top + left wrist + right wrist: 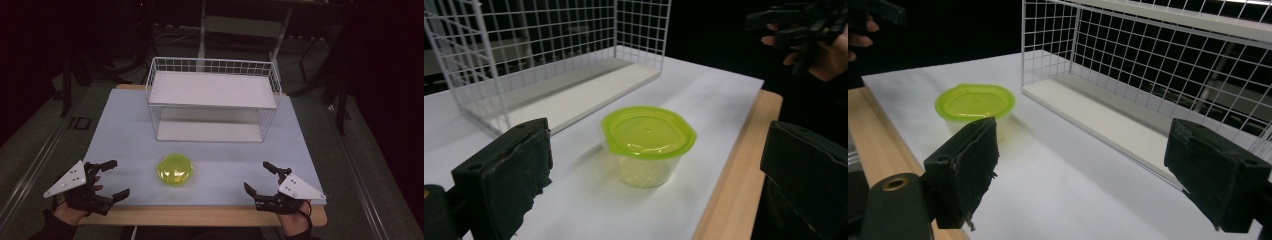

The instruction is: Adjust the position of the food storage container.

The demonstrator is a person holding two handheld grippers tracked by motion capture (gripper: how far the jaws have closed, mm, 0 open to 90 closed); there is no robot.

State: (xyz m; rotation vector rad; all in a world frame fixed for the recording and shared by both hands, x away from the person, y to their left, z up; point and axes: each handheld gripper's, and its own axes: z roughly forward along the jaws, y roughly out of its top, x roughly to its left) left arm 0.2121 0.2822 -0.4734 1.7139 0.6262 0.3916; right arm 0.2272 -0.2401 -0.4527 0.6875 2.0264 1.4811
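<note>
The landmark is the green-lidded container point(175, 170), which stands upright and shut on the white mat point(120, 145), near the mat's front edge and about midway along it.

Well to the left of the container in the high view, the left gripper point(111, 179) is held by the person's left hand point(75, 207) over the mat's front left corner. Its jaws stand wide apart with nothing between them, and they point toward the container without touching it. In the left gripper view the container point(648, 145) sits between the two black jaws and farther off, with bare mat all around it.

Behind the container, toward the far side of the mat, stands the white wire rack point(212, 100), with a flat upper shelf and a lower board. It is well apart from the container.

Well to the right of the container, the right gripper point(259, 177) is held by the person's right hand point(295, 220) over the front right part of the mat, beside the wooden table edge point(200, 216). Its jaws also stand wide apart and hold nothing. In the right gripper view the container point(975, 107) lies beyond the left jaw, partly hidden by it, and the rack point(1158, 75) rises to the container's right.
</note>
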